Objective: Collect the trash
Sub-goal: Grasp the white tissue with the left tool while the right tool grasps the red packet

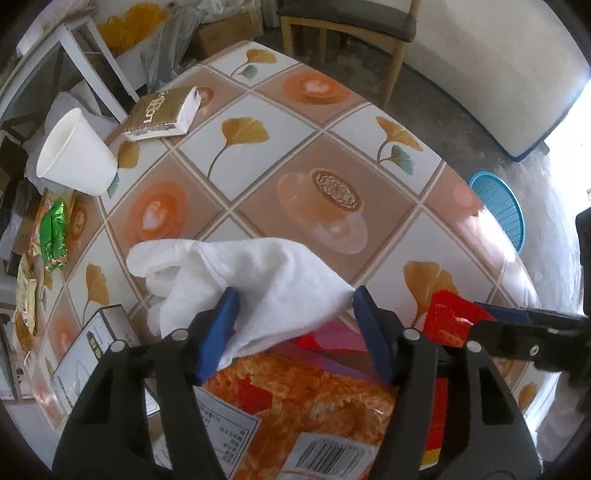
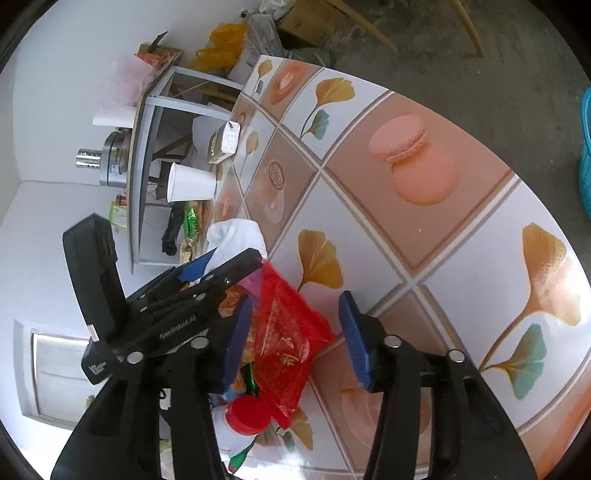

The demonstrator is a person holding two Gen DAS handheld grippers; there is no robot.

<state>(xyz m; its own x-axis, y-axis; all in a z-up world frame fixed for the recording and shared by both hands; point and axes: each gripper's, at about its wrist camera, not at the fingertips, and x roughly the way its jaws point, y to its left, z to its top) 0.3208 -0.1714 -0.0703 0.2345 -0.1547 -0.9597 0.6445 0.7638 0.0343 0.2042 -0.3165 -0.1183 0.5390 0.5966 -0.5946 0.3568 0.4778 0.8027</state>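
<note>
My left gripper [image 1: 293, 301] is open over a crumpled white tissue [image 1: 236, 280]; its blue fingers stand on either side of the tissue's near end. Under it lies an orange snack wrapper [image 1: 314, 402]. A red foil wrapper [image 1: 448, 317] lies to the right; the right gripper's finger [image 1: 517, 317] shows beside it. In the right wrist view my right gripper [image 2: 297, 306] is open around the red wrapper [image 2: 284, 332], above the table. A red bottle cap [image 2: 247, 415] sits below it. The tissue [image 2: 238, 236] and left gripper [image 2: 207, 269] show at left.
A white paper cup [image 1: 75, 153] lies tipped at the table's left edge, near a gold tissue pack [image 1: 160, 112], green and gold wrappers [image 1: 53, 230] and a small box [image 1: 96, 347]. A blue basket [image 1: 502, 210] stands on the floor right. A chair [image 1: 351, 26] stands behind.
</note>
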